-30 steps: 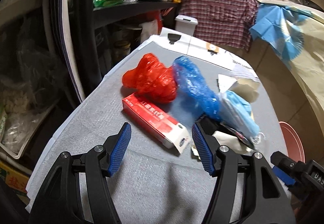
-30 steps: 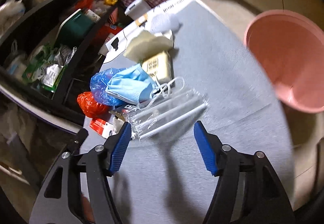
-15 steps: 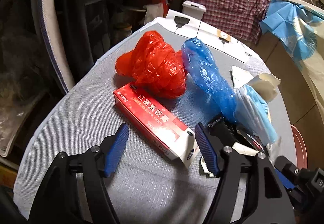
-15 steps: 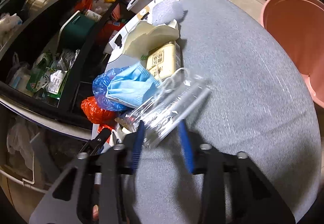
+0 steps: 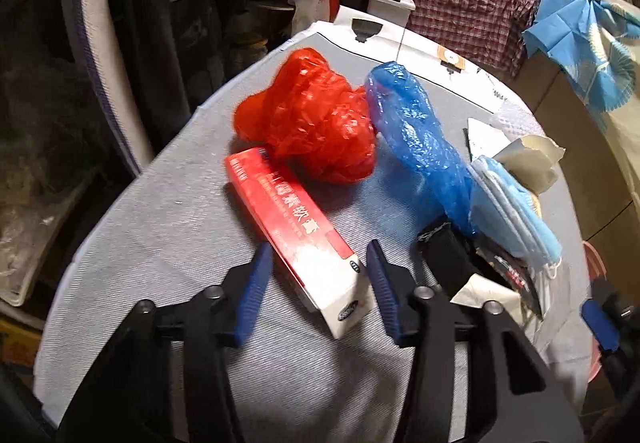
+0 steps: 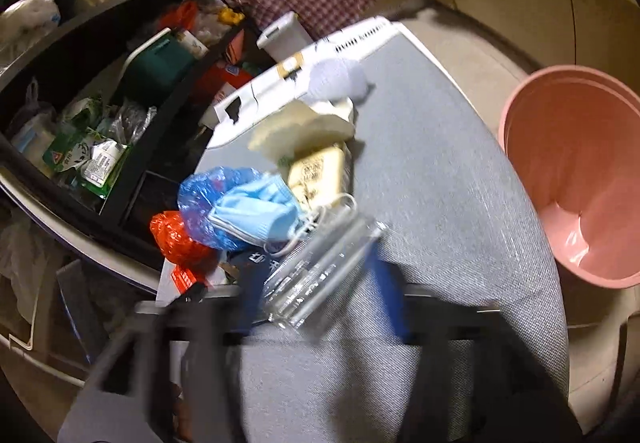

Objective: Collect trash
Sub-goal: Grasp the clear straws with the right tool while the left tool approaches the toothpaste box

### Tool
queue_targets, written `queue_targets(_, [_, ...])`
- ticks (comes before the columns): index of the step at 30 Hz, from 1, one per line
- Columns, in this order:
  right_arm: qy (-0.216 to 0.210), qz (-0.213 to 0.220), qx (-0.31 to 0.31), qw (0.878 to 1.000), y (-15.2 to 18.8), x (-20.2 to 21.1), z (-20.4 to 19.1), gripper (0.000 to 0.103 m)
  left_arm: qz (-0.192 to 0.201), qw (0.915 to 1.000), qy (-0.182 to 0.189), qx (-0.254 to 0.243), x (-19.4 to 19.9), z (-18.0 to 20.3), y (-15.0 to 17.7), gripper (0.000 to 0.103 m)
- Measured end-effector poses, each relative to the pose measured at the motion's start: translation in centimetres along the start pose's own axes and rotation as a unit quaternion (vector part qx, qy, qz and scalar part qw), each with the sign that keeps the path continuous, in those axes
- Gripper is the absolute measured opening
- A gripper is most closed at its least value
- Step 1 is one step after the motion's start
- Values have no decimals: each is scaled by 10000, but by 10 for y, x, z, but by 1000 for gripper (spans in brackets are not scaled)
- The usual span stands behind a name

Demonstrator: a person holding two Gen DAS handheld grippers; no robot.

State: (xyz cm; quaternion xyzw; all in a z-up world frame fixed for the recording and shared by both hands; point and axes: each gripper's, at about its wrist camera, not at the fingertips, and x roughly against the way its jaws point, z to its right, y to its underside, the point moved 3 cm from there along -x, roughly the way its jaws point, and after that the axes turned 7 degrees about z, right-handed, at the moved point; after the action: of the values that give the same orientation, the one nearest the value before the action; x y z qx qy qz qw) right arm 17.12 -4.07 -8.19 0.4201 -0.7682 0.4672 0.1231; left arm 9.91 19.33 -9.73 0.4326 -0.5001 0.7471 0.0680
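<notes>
While the left tongs close around the red-and-white carton at lower centre, pads not yet pressing, right tongs blurred, opening around the clear plastic wrapper, grey bench, pink bucket at right edge.

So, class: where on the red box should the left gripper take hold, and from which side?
Grip the red box at its near white end, across the narrow width, coming from this end along its length. It lies flat and long, that end already between the closing left gripper fingers, clear of the red bag touching the far end.
</notes>
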Motion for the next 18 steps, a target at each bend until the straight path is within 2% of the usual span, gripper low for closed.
queue_targets(4, [107, -150, 182, 9997, 2, -13, -9, 62, -20, 9999, 2, 155, 3, -10, 0, 44])
queue_targets(6, [200, -278, 300, 9990, 7, -20, -13, 59, 1, 9999, 11, 148, 4, -11, 0, 45])
queue_targets(9, [432, -432, 524, 9968, 13, -25, -17, 40, -30, 9999, 48, 125, 2, -12, 1, 54])
queue_targets(11, [474, -478, 645, 9956, 16, -23, -18, 22, -45, 9999, 52, 125, 1, -12, 2, 56])
queue_targets(13, [596, -497, 848, 9934, 19, -20, -19, 13, -102, 9998, 76, 132, -2, -13, 3, 57])
queue_targets(18, [764, -468, 1023, 9907, 22, -7, -11, 3, -131, 9998, 36, 113, -4, -12, 5, 57])
